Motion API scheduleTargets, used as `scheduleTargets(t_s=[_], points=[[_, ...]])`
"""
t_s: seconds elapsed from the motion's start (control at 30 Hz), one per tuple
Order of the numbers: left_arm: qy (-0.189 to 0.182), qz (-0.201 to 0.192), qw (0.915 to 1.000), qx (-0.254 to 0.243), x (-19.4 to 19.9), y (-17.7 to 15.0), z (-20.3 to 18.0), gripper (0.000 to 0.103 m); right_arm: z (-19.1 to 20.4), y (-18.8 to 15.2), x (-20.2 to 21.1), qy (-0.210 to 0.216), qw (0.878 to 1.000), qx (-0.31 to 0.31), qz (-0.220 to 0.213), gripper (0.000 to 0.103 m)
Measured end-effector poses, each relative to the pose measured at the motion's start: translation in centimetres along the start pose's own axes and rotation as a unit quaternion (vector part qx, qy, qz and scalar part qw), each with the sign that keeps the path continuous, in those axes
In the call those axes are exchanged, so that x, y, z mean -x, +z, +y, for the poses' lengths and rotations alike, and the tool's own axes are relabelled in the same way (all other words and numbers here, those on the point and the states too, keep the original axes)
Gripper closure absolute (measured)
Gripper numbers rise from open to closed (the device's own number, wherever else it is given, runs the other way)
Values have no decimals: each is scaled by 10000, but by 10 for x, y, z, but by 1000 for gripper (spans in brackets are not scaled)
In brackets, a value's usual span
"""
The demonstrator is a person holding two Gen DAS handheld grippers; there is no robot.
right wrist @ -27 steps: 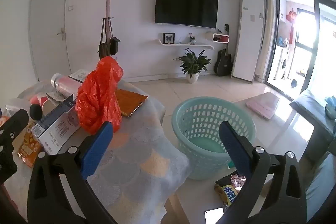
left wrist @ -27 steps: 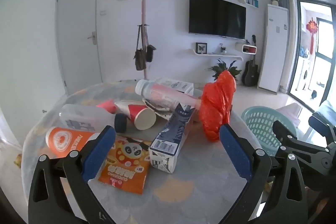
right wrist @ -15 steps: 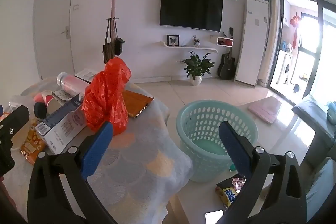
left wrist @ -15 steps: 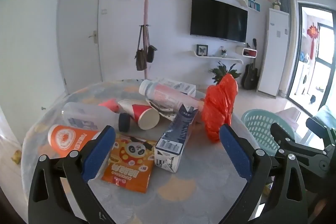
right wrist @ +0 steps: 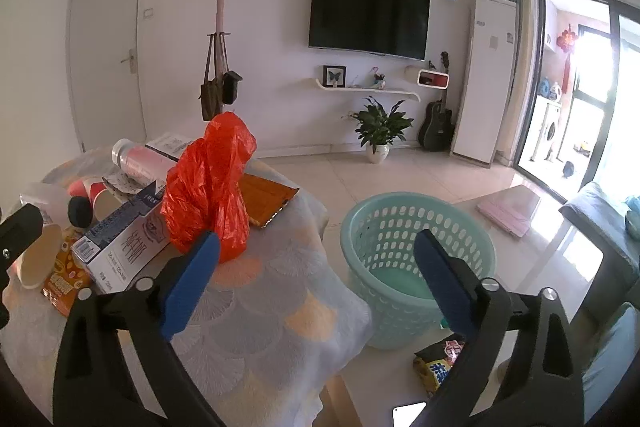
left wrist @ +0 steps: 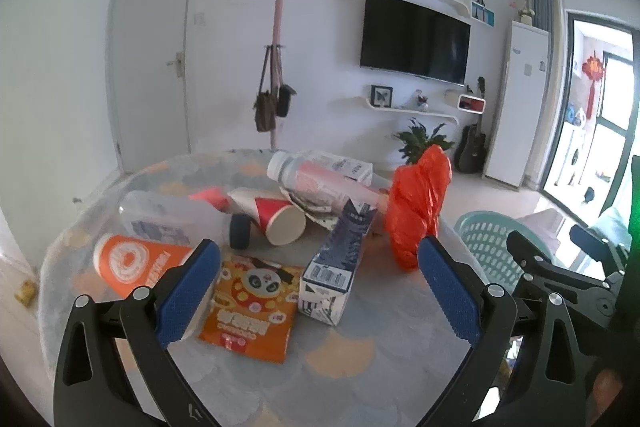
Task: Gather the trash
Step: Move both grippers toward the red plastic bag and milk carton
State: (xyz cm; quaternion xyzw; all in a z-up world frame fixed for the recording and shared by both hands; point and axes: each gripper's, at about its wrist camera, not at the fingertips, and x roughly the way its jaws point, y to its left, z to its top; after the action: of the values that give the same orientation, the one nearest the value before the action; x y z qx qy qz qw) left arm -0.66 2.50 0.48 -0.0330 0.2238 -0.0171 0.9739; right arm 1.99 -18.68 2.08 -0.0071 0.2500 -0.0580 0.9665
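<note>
While both tools hang above the near edge of the table (left wrist: 352,359), neither has hold of anything. The left gripper (left wrist: 318,277) stands with its blue pads wide apart and nothing between them. The right gripper (right wrist: 316,269) is likewise spread wide and empty, its left pad over the table's right edge and its right pad over the basket.

The trash lies in a loose cluster on the patterned cloth. Nearest the left gripper is an orange snack packet (left wrist: 250,305) printed with a panda, lying flat. Just to its left lies an orange cup (left wrist: 138,265) on its side, partly hidden behind the left pad. A dark blue and white carton (left wrist: 338,261) lies to the right of the packet, touching it. Beyond these lie a clear bottle with a dark cap (left wrist: 176,223), a red and white paper cup (left wrist: 276,217) with its mouth toward the camera, and a pink bottle (left wrist: 320,183) resting tilted across the pile. A crumpled red plastic bag (right wrist: 210,183) stands upright at the right of the cluster, against the carton. Behind it a brown flat packet (right wrist: 266,201) lies at the table's far right edge.

The teal basket (right wrist: 416,227) sits on a lower surface just right of the table; its visible interior shows no contents. A snack wrapper (right wrist: 438,367) lies near its base.
</note>
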Motion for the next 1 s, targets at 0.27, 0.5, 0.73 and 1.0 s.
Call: scheduleTargets(t_s=[0.27, 0.5, 0.73, 1.0], points=[[-150, 214, 9996, -72, -10, -3, -1, 8, 0, 0, -10, 72, 9999, 29, 104, 26], [-365, 556, 9977, -151, -29, 0, 2, 11, 2, 6, -16, 199, 9997, 126, 92, 26], [-457, 655, 9968, -44, -36, 2, 8, 14, 3, 15, -21, 299, 9995, 81, 83, 26], [-461, 595, 9971, -132, -37, 2, 7, 14, 4, 16, -20, 238, 9997, 97, 47, 26]])
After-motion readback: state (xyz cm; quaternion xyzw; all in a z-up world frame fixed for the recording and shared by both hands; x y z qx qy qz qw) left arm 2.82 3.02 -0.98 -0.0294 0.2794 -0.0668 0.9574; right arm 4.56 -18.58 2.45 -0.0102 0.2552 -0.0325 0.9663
